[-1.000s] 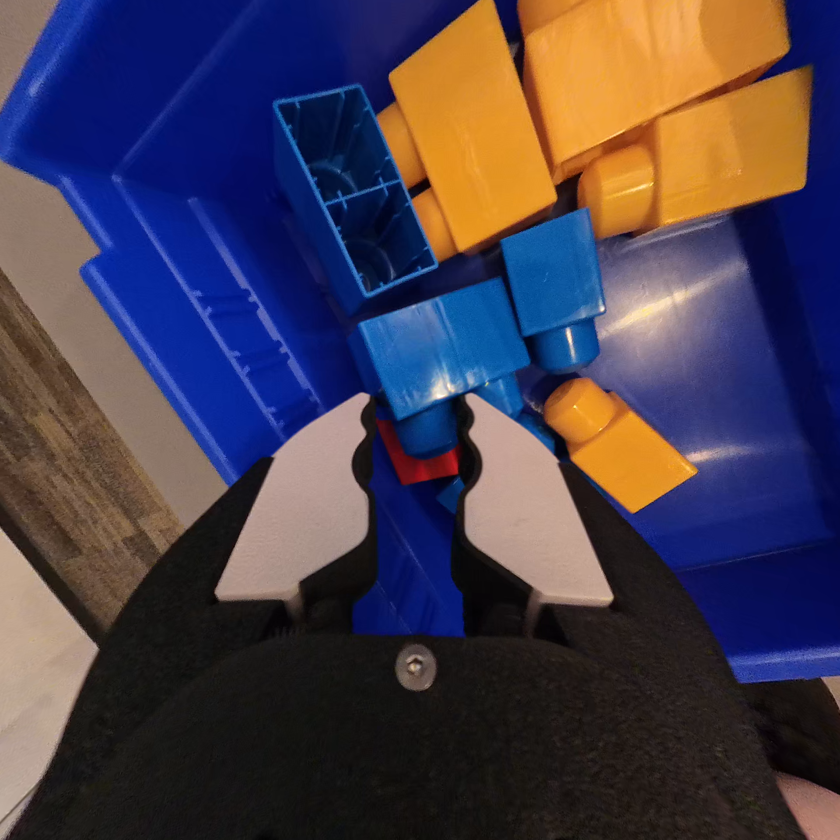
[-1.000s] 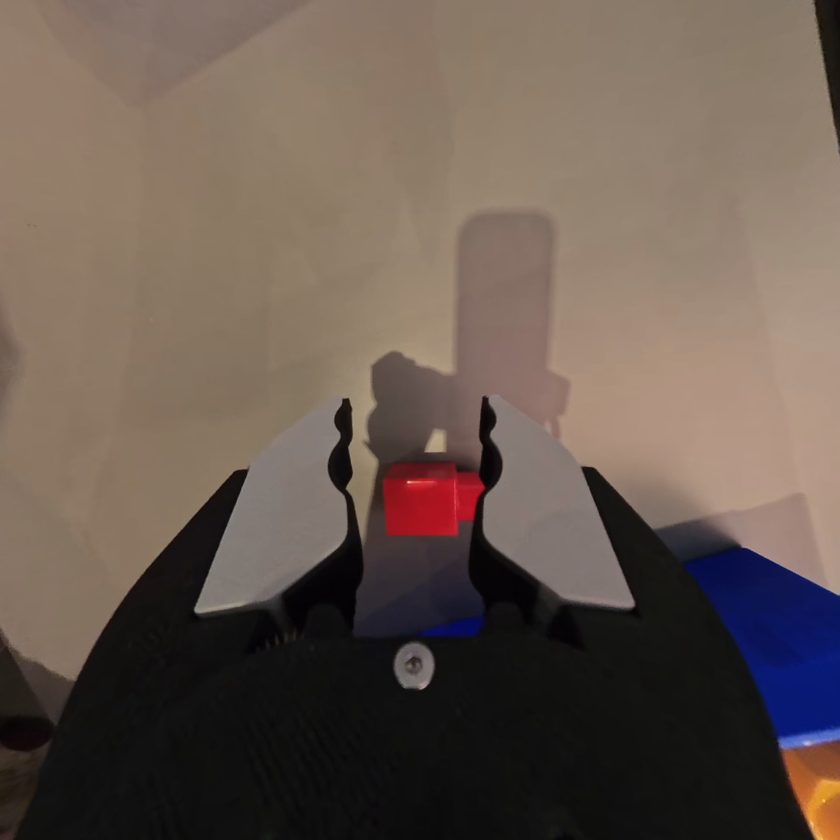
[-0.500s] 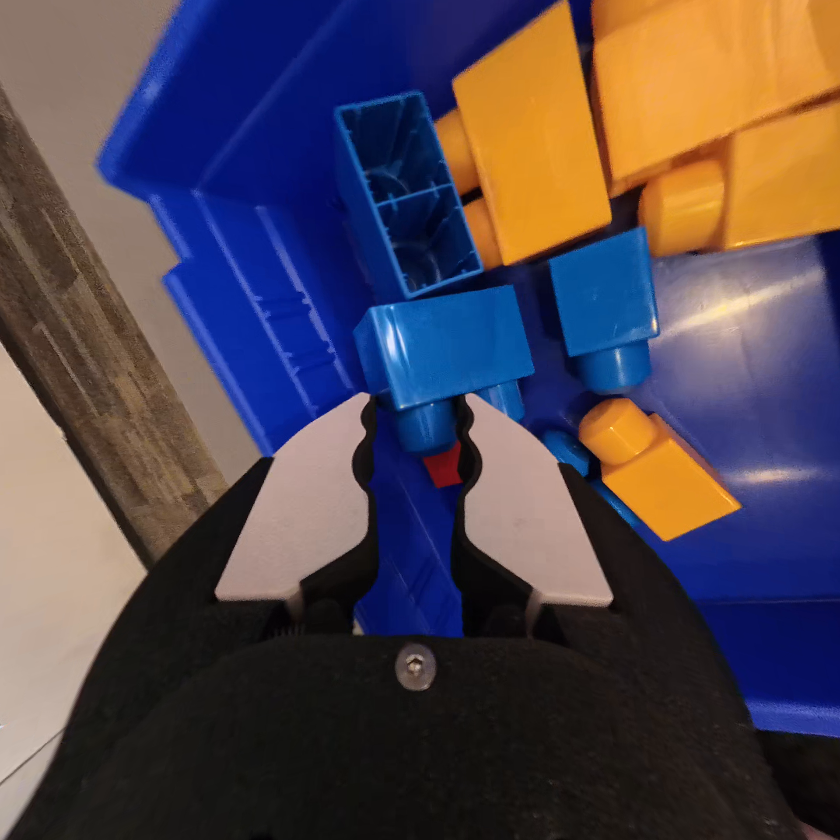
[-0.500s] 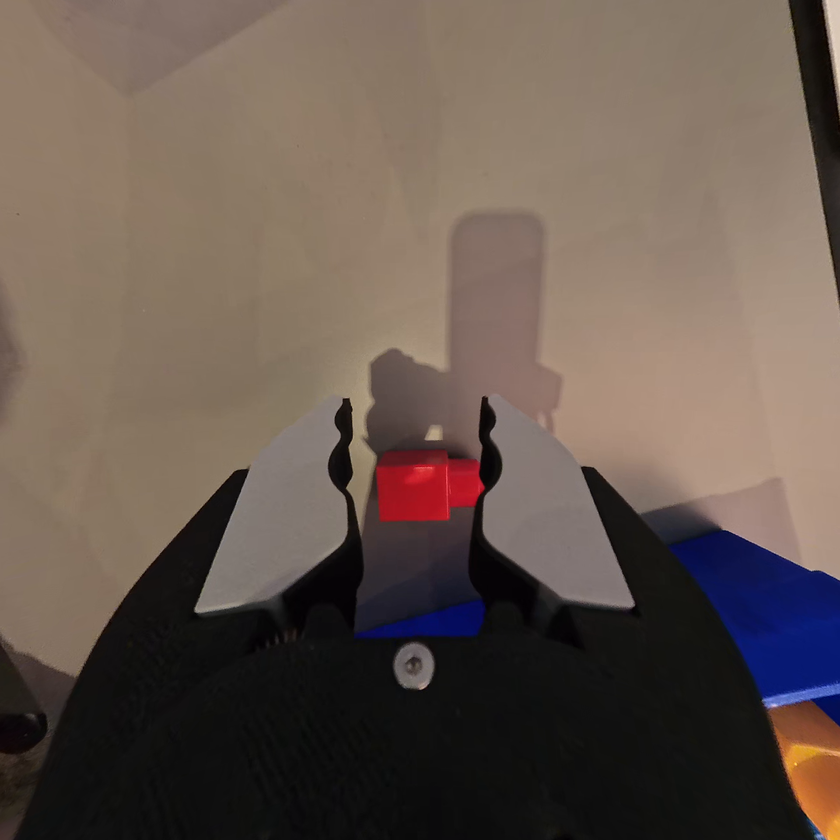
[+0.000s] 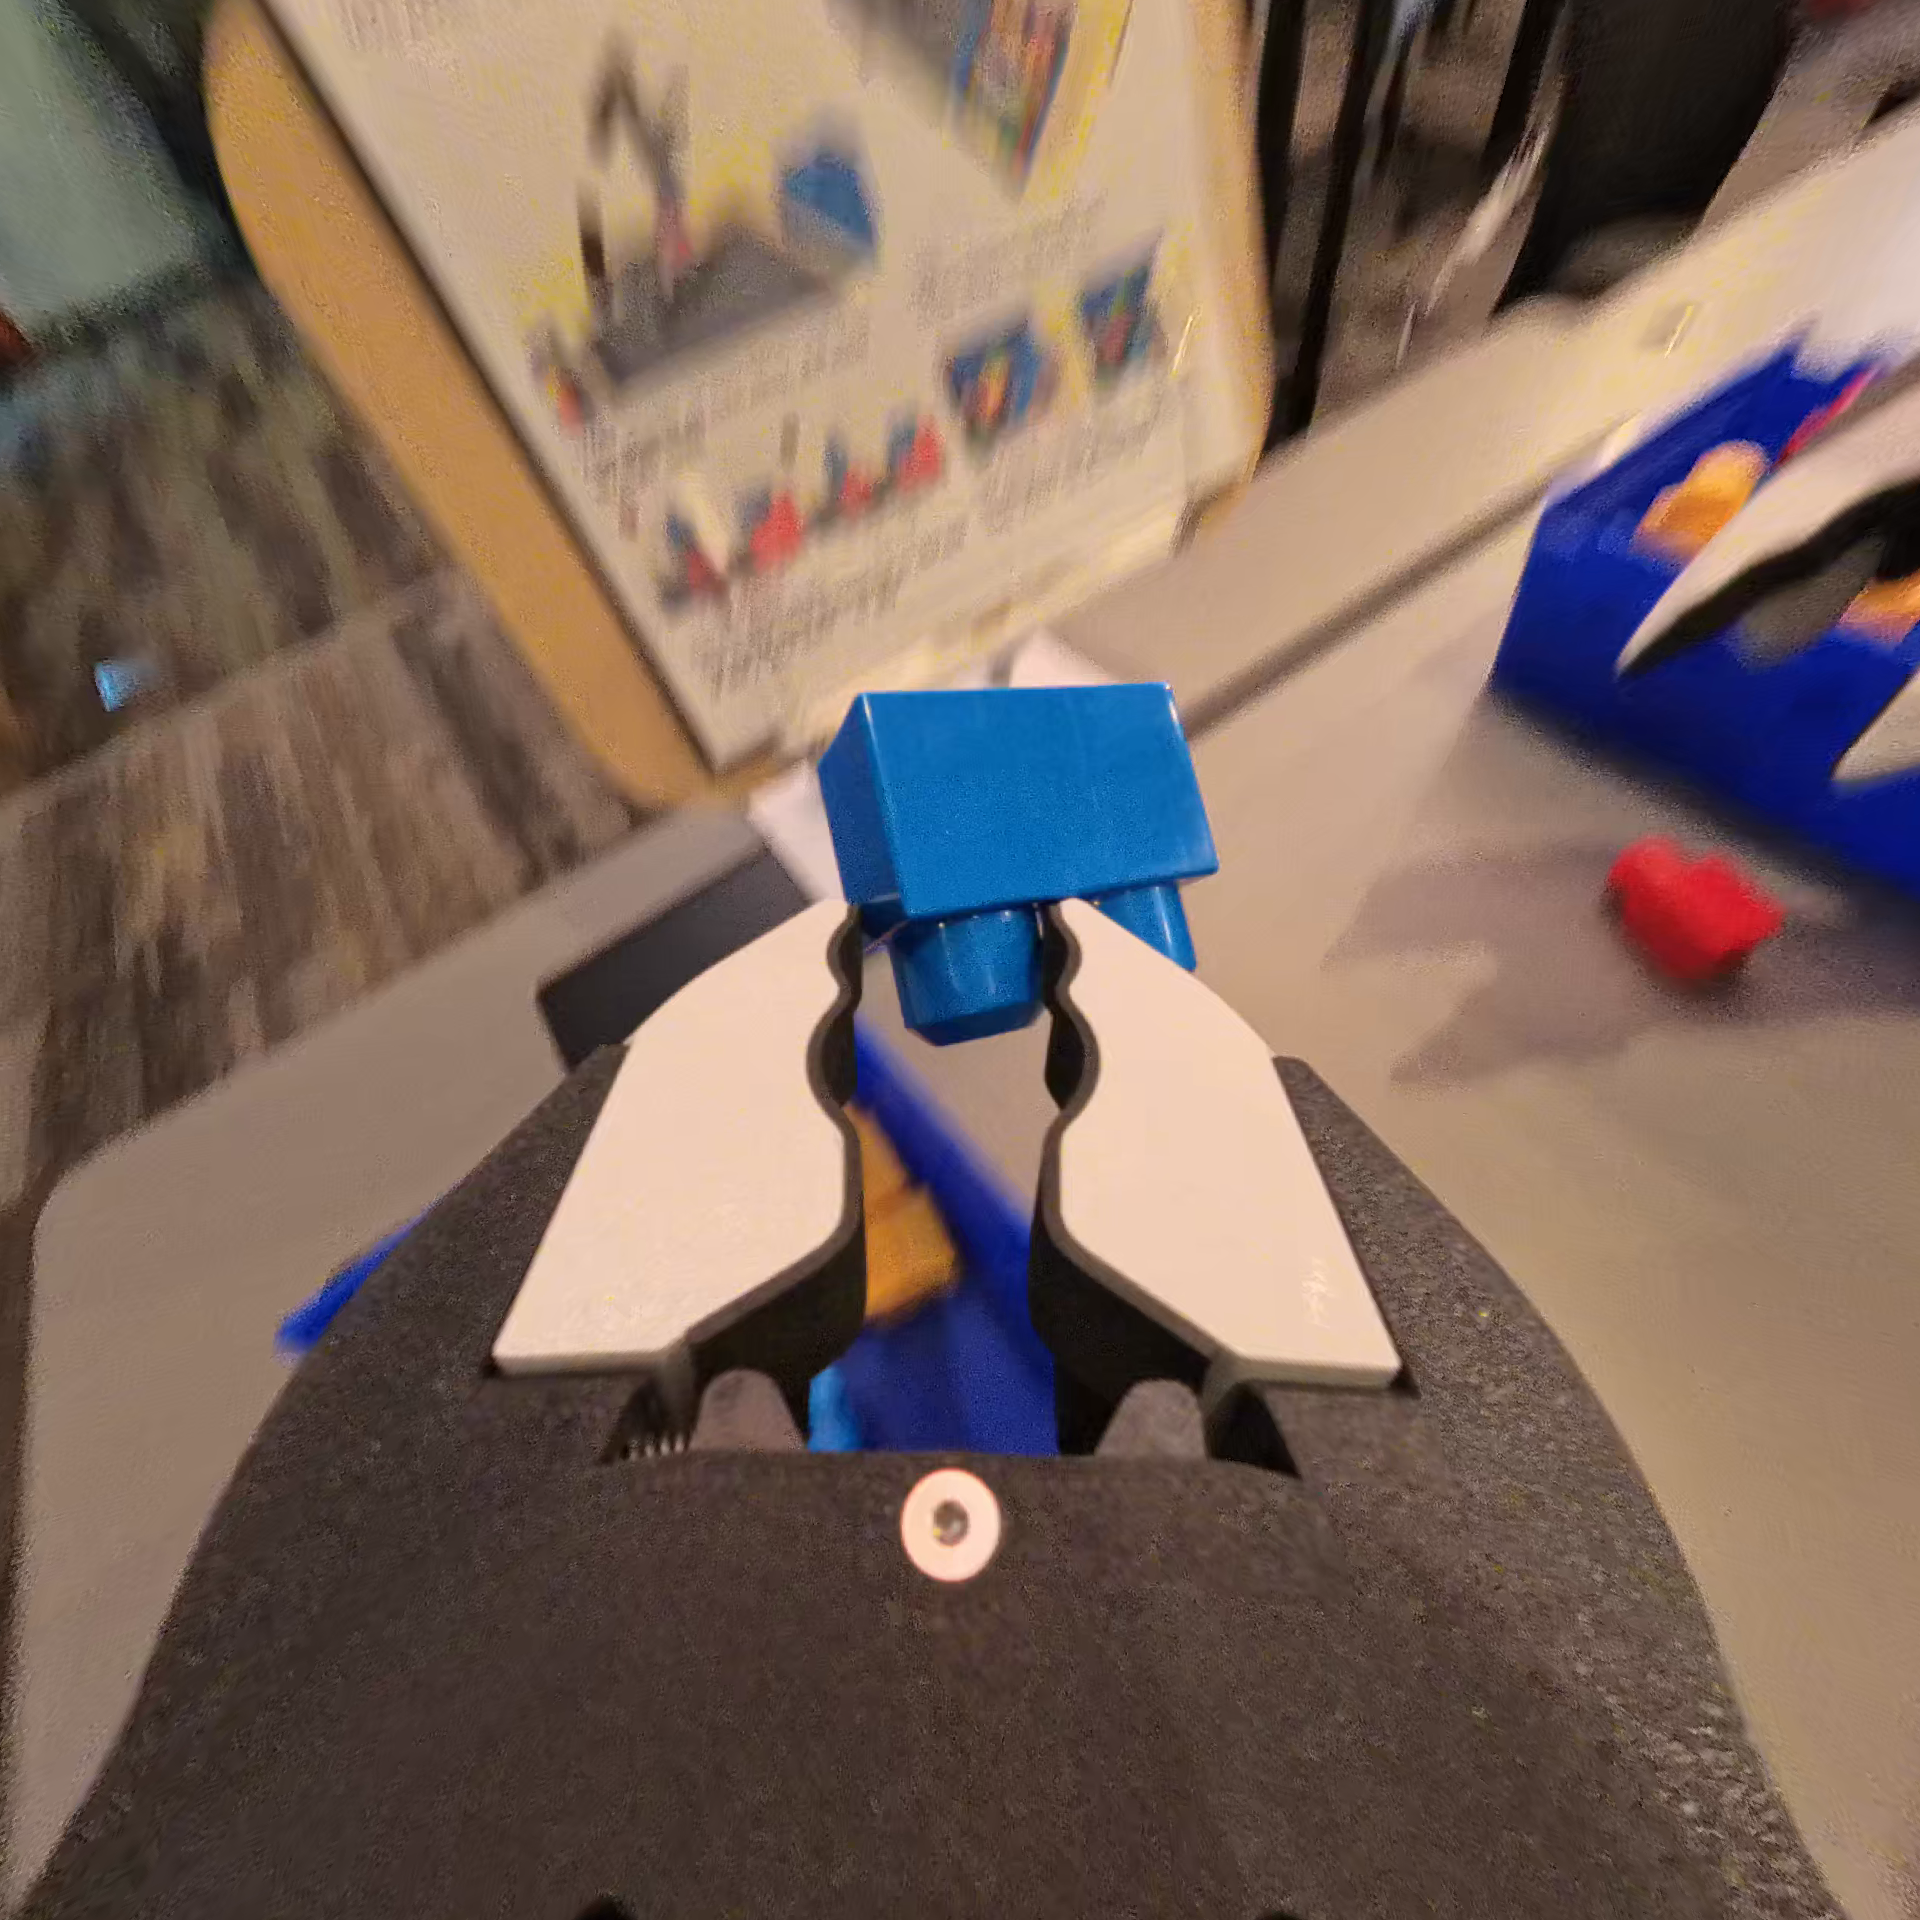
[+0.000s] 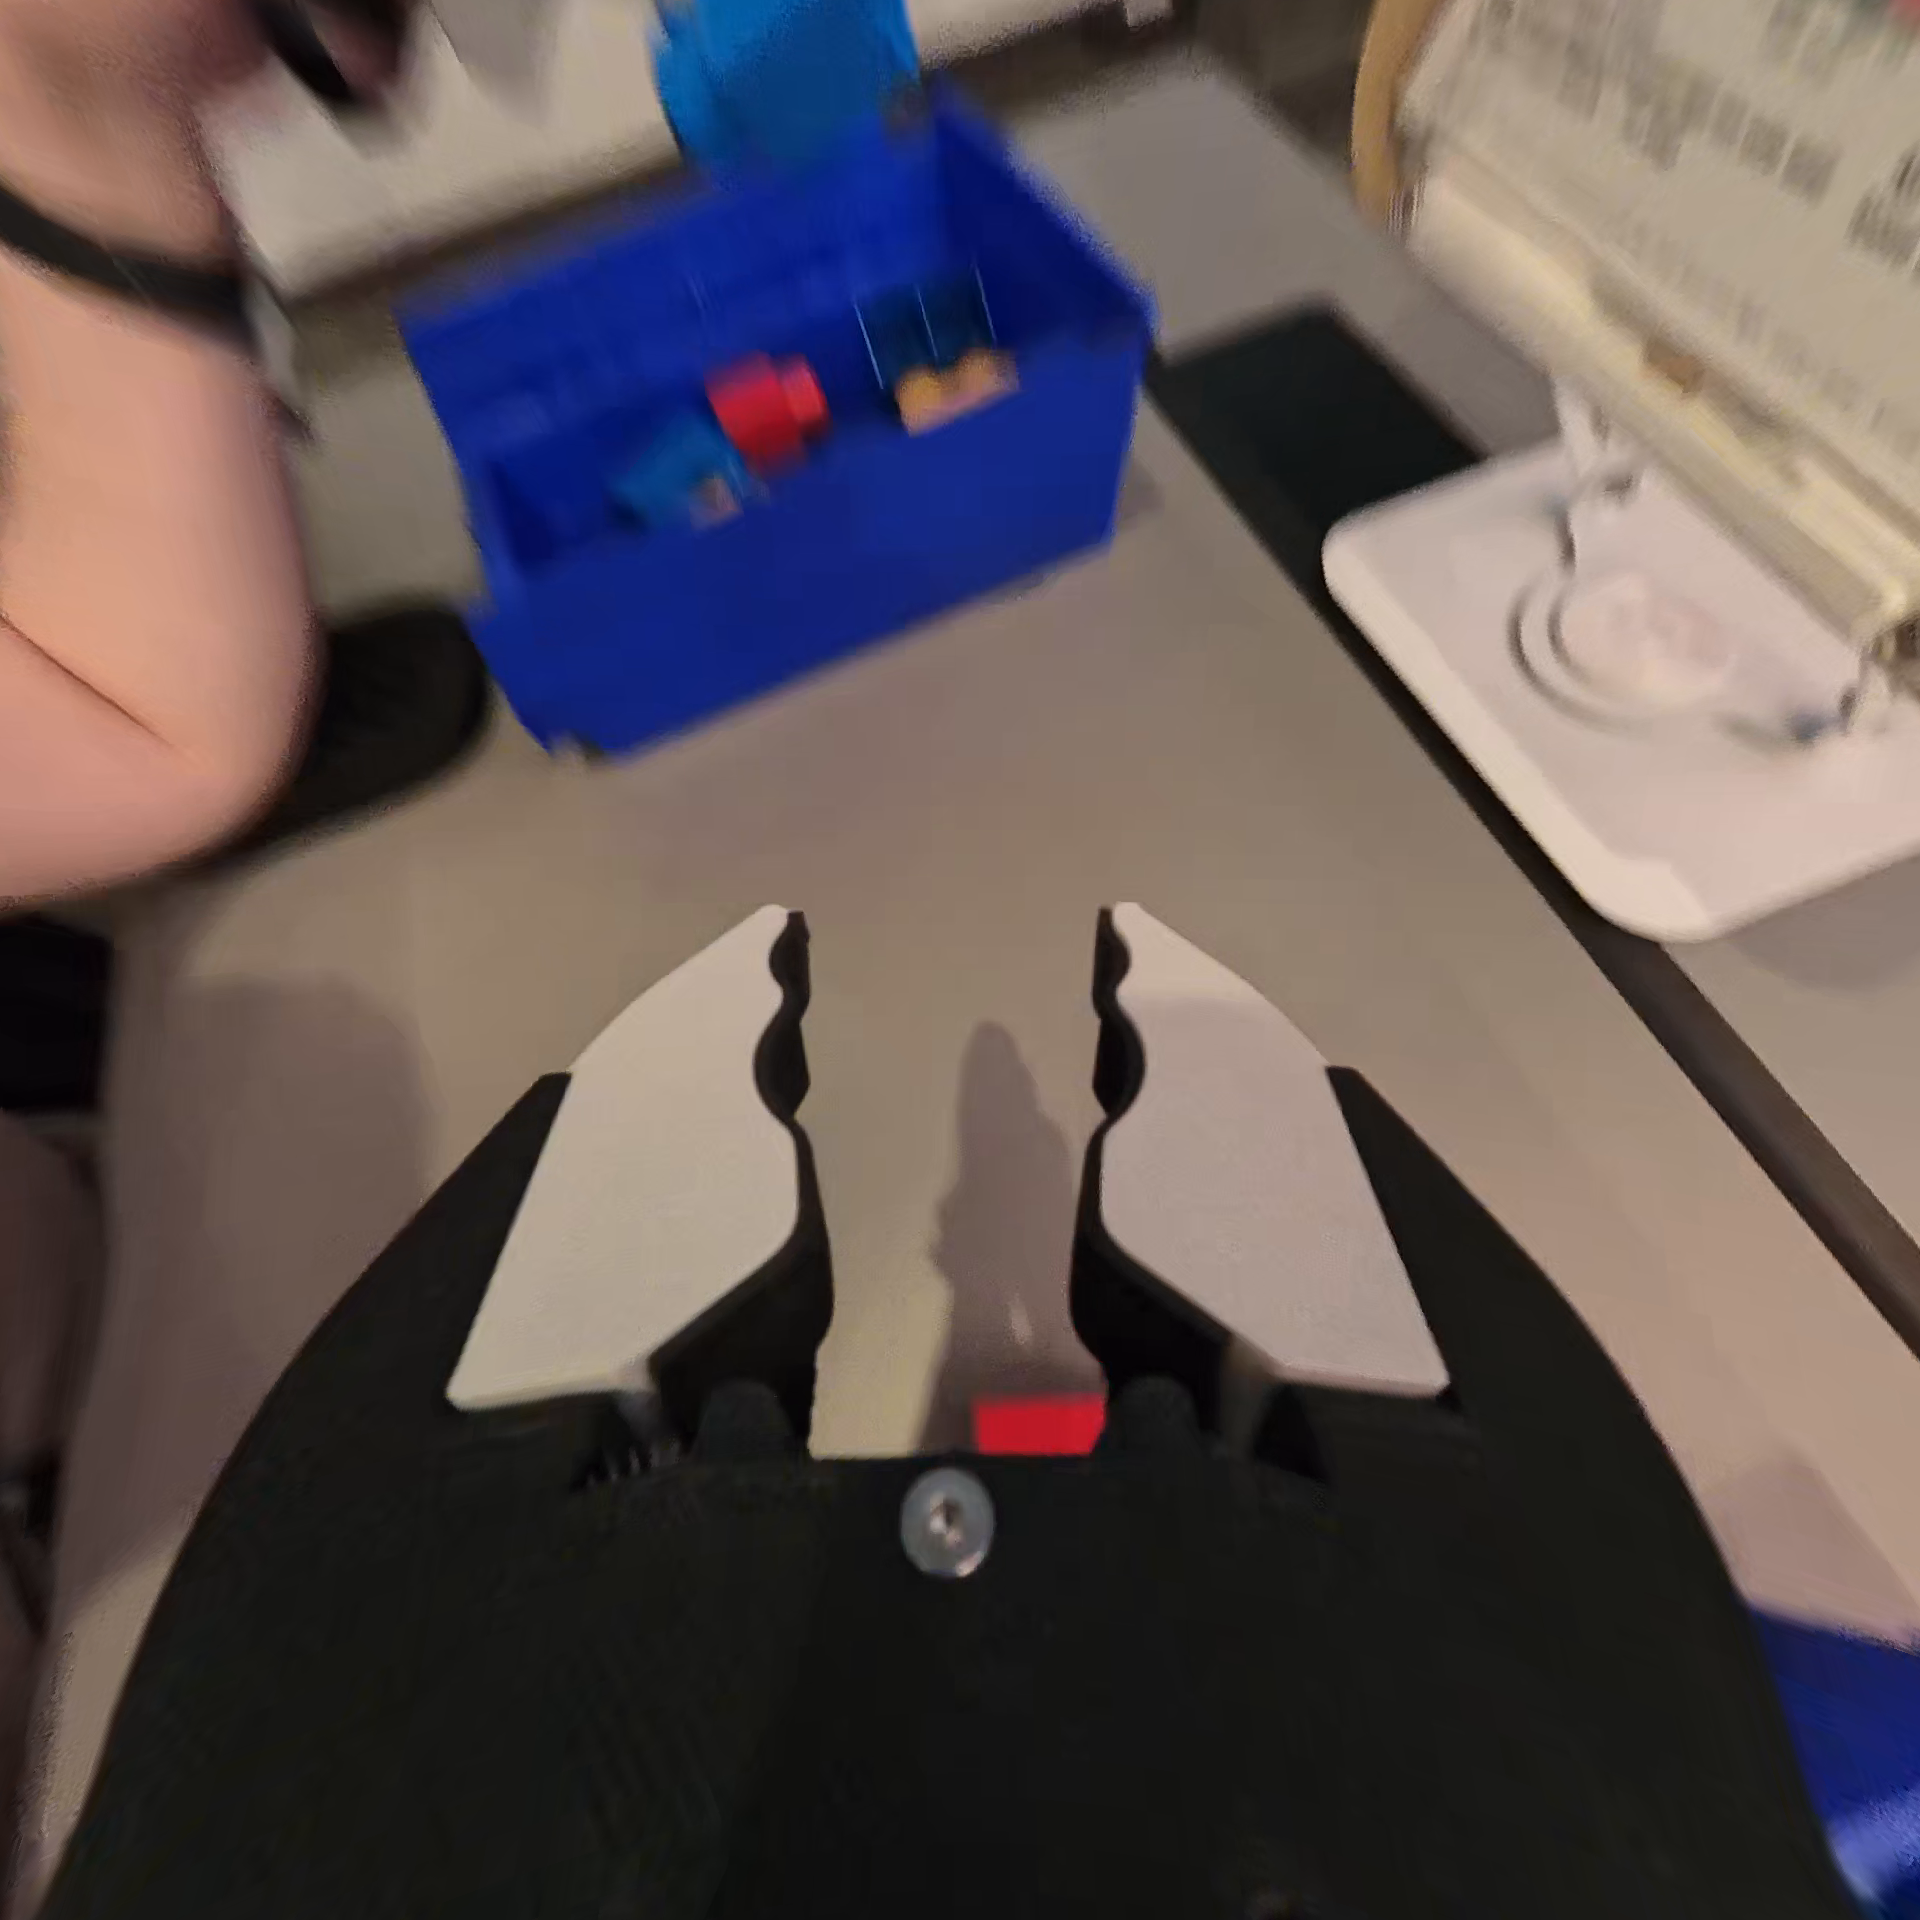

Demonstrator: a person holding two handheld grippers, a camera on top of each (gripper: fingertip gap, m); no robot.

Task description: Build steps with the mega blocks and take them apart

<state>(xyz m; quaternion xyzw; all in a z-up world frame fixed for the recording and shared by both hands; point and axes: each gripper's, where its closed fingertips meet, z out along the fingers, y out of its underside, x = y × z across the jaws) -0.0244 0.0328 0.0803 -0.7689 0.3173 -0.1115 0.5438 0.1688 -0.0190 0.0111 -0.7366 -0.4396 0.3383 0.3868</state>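
Grey tabletop (image 5: 1558, 1299), blurred office behind — a blue block carried out toward a lone red one.

Left gripper (image 5: 951, 920) is clenched on one stud of the blue block (image 5: 1013, 795), body jutting past the tips, likely so its hollow side can seat on the red block (image 5: 1688, 920) lying far right near a blue bin (image 5: 1662, 686). Right gripper (image 6: 951, 920) hovers released and empty above the table — the red block (image 6: 1039, 1423) shows near its base.

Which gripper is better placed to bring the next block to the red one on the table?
Left. The left gripper already grips a blue block by its stud, with the red block ahead. The right gripper is open and empty.
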